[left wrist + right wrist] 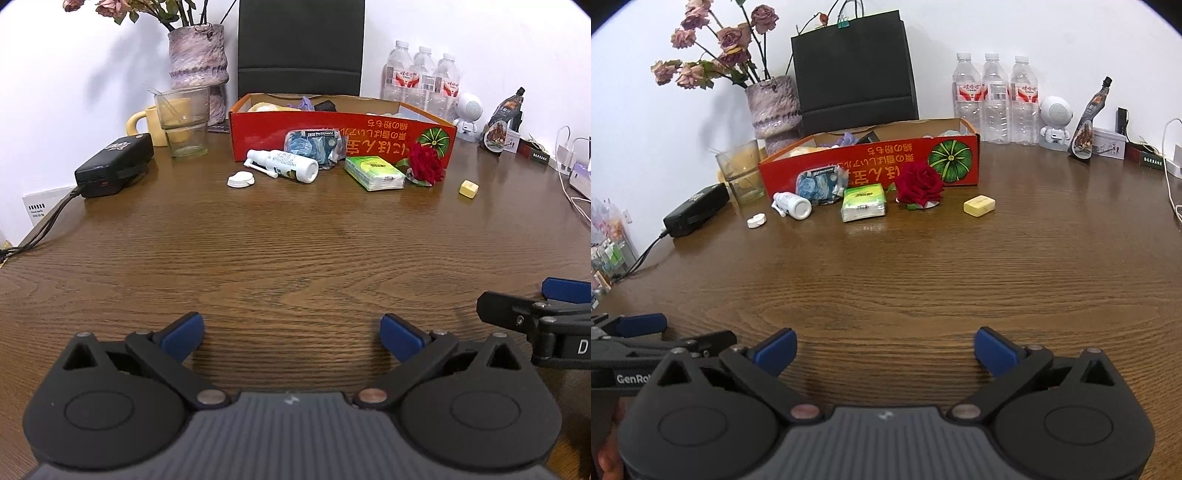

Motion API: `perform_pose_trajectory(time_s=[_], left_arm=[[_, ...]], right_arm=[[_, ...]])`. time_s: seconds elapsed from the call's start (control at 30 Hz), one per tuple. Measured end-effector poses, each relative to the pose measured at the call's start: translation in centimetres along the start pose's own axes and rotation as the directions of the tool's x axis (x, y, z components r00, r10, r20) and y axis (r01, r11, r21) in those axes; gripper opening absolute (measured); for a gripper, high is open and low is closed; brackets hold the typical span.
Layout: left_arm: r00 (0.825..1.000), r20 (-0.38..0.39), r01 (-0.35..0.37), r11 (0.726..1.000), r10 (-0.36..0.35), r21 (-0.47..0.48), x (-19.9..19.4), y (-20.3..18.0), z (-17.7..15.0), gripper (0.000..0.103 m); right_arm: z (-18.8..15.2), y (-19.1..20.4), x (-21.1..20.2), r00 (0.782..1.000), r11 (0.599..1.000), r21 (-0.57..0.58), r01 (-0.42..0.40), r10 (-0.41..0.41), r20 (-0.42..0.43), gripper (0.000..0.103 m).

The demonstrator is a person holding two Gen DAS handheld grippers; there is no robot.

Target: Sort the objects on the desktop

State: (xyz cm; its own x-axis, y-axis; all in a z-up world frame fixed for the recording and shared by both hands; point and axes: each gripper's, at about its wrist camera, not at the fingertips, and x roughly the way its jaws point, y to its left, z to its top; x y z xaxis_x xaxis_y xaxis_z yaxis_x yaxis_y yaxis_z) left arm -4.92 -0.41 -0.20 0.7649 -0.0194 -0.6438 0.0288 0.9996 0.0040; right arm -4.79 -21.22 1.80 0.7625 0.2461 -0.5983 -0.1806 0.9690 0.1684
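Left wrist view: left gripper [291, 334] at bottom centre, blue pads spread wide, nothing between them, bare wooden table [295, 258] beneath. At the right edge, part of the right gripper [535, 314], black with a blue pad. In the upper middle, an open red cardboard box [343, 136] with items inside. In front of it, left to right: a small white cap [241, 180], a white spray bottle [284, 165] lying on its side, a blue patterned packet [314, 146] leaning on the box, a green tissue pack [375, 172], a red rose [424, 166] touching the box's front, and a small yellow block [469, 189] apart at the right. At upper left, a black power bank [114, 165], a clear glass [183, 122], a yellow mug [147, 123] behind it, a purple vase [197, 62] with dried flowers. At upper right, three water bottles [423, 77], a white robot figure [469, 114].

Right wrist view: right gripper [885, 350] at bottom centre, pads standing far apart, empty. Left gripper [642, 332] at lower left. Same row before the red cardboard box [871, 162]: white cap [756, 220], spray bottle [792, 205], blue packet [820, 186], tissue pack [864, 203], rose [919, 184], yellow block [979, 205]. Behind the box, a black paper bag [853, 70].
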Motion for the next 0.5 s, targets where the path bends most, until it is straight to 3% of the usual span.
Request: perform_pose_trajectory(time_s=[0.5], left_arm=[[1.000, 0.003, -0.004, 1.000, 0.004, 0.003, 0.03, -0.14, -0.02, 0.103]], right_arm=[[0.03, 0.58, 0.25, 0.999, 0.998, -0.037, 0.051, -0.052, -0.016, 0.103]])
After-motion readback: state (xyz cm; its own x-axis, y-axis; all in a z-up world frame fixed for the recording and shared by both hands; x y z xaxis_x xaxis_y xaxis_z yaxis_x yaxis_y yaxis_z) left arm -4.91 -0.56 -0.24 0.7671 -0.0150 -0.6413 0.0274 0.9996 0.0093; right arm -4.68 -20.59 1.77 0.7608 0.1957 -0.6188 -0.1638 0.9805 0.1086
